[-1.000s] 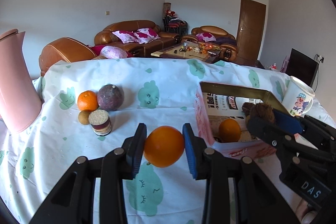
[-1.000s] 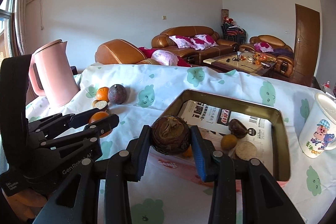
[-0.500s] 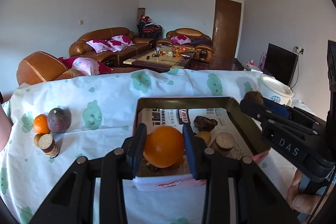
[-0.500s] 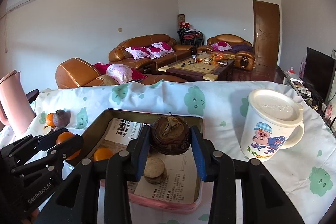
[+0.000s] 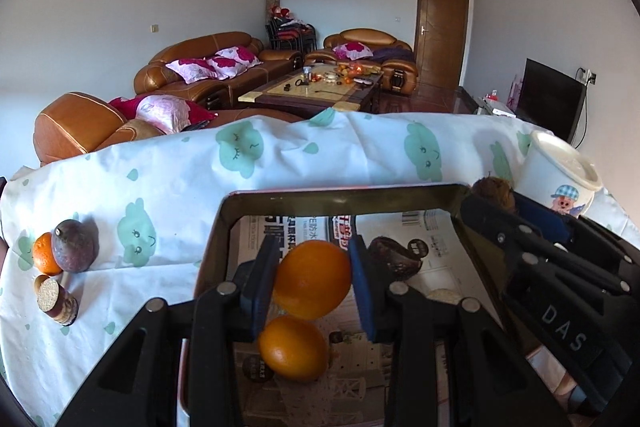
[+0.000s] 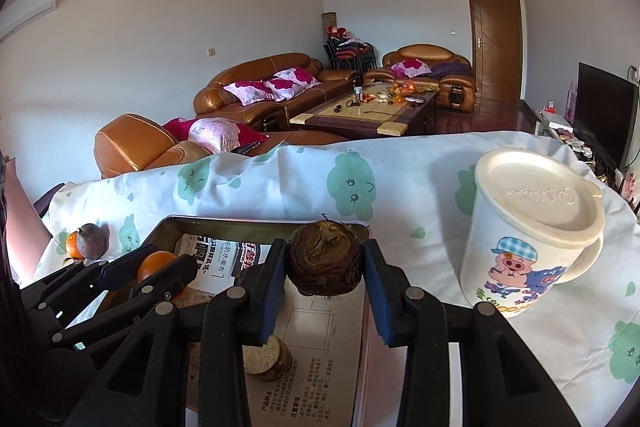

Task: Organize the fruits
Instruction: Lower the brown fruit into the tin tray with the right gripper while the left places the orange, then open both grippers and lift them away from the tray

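In the left wrist view, an orange (image 5: pixel 312 279) is clamped between the blue pads of the left claw (image 5: pixel 313 285) and is held above the inside of the tin tray (image 5: pixel 340 195). A second orange (image 5: pixel 293 348) is seen lying in the tray directly below the held one, on the printed paper lining. A dark shrivelled fruit (image 5: pixel 394 258) lies just right of the claw, and a pale round slice (image 5: pixel 443 295) is partly hidden behind the right finger. On the surface (image 5: pixel 168 187) left of the tray, a tangerine (image 5: pixel 45 253) and a purple passion fruit (image 5: pixel 74 246) are grouped together, touching.

In the right wrist view, a brown wrinkled fruit (image 6: pixel 325 258) is gripped by the right claw (image 6: pixel 326 269), held over the tray's (image 6: pixel 256 223) far right corner. A stack of cork-coloured slices (image 6: pixel 267 358) lies in the tray beneath the left finger. A lidded pig mug (image 6: pixel 528 235) stands on the surface beside the tray, to its right.
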A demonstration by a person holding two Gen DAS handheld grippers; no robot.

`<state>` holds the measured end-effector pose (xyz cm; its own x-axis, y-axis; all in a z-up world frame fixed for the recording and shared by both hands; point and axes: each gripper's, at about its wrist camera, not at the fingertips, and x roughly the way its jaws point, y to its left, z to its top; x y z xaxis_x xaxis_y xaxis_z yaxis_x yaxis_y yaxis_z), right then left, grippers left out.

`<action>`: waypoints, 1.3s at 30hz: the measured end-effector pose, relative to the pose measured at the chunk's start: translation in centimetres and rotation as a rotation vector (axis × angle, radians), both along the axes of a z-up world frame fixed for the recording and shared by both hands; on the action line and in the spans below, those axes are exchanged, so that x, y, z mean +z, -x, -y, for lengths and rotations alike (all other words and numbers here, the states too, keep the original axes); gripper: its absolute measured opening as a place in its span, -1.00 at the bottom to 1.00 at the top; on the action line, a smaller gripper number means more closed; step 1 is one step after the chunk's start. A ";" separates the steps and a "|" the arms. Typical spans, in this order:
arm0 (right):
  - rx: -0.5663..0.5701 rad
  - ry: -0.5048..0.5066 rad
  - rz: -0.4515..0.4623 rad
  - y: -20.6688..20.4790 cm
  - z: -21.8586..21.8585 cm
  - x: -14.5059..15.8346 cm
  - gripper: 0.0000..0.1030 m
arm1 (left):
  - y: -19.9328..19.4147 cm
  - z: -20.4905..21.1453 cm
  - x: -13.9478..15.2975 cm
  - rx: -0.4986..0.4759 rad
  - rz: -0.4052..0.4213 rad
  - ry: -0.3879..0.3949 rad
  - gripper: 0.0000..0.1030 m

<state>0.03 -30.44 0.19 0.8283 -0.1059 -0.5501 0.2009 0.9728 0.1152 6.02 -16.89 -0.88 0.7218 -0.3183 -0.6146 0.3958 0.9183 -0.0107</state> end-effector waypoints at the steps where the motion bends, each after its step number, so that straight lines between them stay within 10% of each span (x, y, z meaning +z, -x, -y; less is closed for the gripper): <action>1: 0.005 -0.008 -0.012 -0.3 0.1 -0.2 -0.22 | -0.3 0.0 -0.2 0.001 -0.020 0.000 -0.29; 11: 0.077 -0.102 -0.048 -1.1 0.4 -1.2 -0.21 | -0.1 -0.3 -0.1 0.028 -0.011 0.002 -0.13; 21: 0.083 -0.153 0.040 0.0 0.5 -0.3 -0.07 | 2.6 -3.5 1.3 0.232 0.126 0.031 1.00; 25: 0.039 -0.165 0.100 1.1 1.2 0.4 0.53 | 3.6 -4.3 1.7 0.229 0.163 0.066 1.00; 39: -0.003 -0.062 0.166 3.5 -0.1 1.1 0.55 | 5.6 -7.0 1.8 0.256 0.186 0.053 1.00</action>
<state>-3.51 -30.30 1.25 0.9082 -0.0785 -0.4112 0.1770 0.9621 0.2072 0.40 -9.93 0.93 0.8810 -0.1399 -0.4520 0.1516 0.9884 -0.0104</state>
